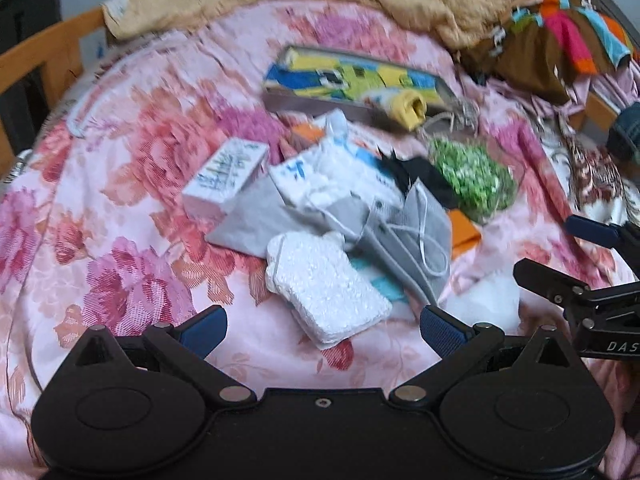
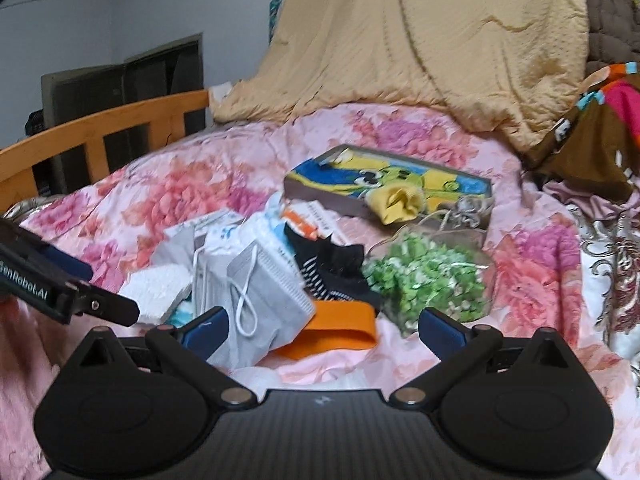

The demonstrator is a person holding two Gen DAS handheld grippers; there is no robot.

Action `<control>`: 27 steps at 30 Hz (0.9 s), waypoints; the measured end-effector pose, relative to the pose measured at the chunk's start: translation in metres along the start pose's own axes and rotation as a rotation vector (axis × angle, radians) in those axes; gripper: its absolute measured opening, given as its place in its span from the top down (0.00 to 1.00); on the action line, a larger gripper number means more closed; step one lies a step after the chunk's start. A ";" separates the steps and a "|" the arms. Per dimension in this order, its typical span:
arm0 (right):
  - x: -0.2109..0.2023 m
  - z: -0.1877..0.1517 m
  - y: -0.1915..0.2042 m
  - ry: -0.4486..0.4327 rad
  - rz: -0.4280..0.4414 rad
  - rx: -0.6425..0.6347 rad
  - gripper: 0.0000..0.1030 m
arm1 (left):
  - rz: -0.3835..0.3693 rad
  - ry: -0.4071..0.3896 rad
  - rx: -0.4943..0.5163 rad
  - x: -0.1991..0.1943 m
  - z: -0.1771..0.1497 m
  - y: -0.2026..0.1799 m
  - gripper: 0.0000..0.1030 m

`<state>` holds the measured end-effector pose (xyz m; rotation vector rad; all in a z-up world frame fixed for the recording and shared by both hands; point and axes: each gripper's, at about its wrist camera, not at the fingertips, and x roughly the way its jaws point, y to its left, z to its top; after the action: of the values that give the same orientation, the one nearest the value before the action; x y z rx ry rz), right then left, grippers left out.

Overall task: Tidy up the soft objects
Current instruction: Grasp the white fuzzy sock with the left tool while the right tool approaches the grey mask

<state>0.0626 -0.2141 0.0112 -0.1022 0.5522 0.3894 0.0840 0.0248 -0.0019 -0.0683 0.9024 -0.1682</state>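
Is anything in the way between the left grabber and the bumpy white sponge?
No, nothing visible. The left gripper is open, and the white sponge lies on the flowered bedspread just ahead of its fingers, with only bare cloth between. A grey mask lies beside the sponge, on its far right side.

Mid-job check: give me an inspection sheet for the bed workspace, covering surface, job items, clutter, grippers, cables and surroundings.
Surface: pink floral bedspread, rumpled.
Job's things: grey face mask, black striped socks, white sponge pad, orange band, piled together mid-bed, overlapping.
Clutter: cartoon-print tray holding a yellow cloth; green bead bundle beside the socks; small white box.
Grippers: left gripper open, empty, above the sponge pad; right gripper open, empty, near the mask.
Cables: nothing seen; only twine by the tray.
Surroundings: tan blanket heaped behind, wooden bed rail at left, colourful clothes at right.
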 end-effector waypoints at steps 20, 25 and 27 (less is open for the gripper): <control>0.065 0.017 0.031 0.044 0.171 -0.161 0.00 | -0.101 0.085 -0.244 0.042 0.030 0.052 0.01; 0.076 0.012 0.019 0.114 0.159 -0.099 0.00 | -0.103 0.082 -0.291 0.047 0.032 0.058 0.05; 0.081 0.010 0.014 0.151 0.167 -0.066 0.00 | -0.092 0.073 -0.323 0.047 0.033 0.062 0.07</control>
<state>0.1256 -0.1720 -0.0227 -0.1504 0.6999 0.5656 0.1453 0.0775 -0.0258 -0.4063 0.9936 -0.1098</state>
